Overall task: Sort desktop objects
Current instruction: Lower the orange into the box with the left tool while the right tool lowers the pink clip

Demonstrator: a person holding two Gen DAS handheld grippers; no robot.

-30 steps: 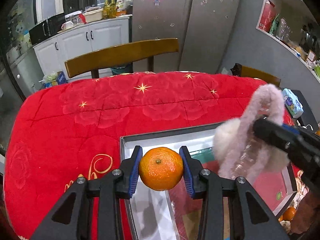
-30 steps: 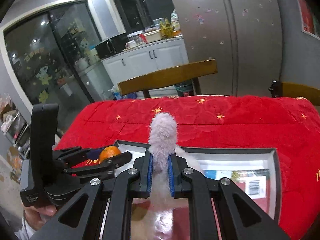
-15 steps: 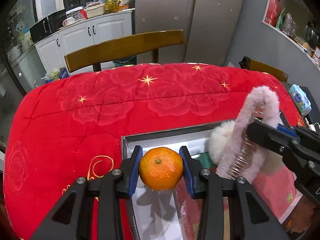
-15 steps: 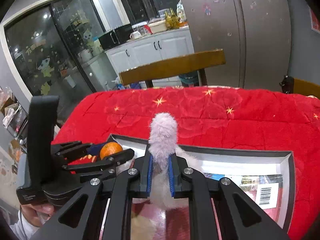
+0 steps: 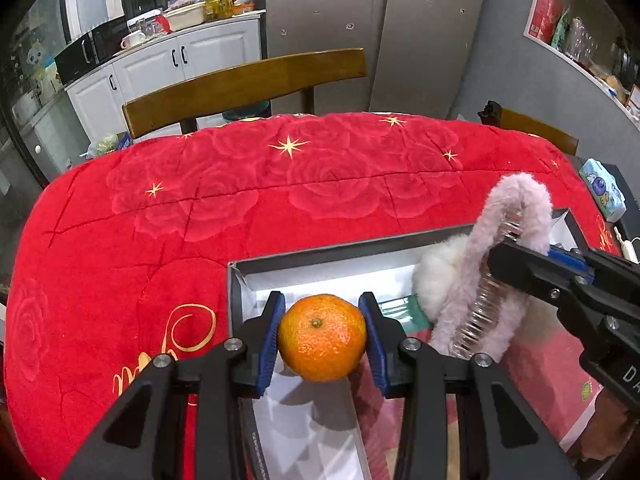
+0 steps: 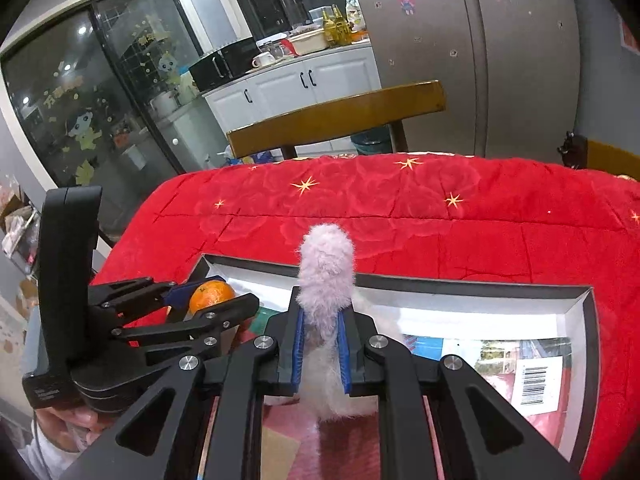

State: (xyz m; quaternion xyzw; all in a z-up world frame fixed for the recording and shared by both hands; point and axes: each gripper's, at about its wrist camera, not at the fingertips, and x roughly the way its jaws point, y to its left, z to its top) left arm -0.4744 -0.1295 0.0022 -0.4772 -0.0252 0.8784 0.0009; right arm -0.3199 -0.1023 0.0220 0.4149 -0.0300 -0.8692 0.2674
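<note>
over the open box (image 5: pixel 280 258), left fingers (image 5: pixel 276 332) clamp an orange (image 5: pixel 322 338); right fingers (image 6: pixel 298 344) pinch fluffy earmuffs (image 6: pixel 326 264).

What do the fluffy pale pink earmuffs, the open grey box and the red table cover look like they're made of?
Fluffy pale pink earmuffs: apparently plush faux fur, long matte pile, over what looks like a clear ribbed plastic band. Open grey box: probably cardboard, thin folded walls, white inside. Red table cover: soft quilted fabric, velvety sheen, stitched seams, gold stars.

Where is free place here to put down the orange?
Bare red quilt lies between the box and the chair. The box's white left end under the orange is free; its right part is crowded by the fluffy earmuffs.
</note>
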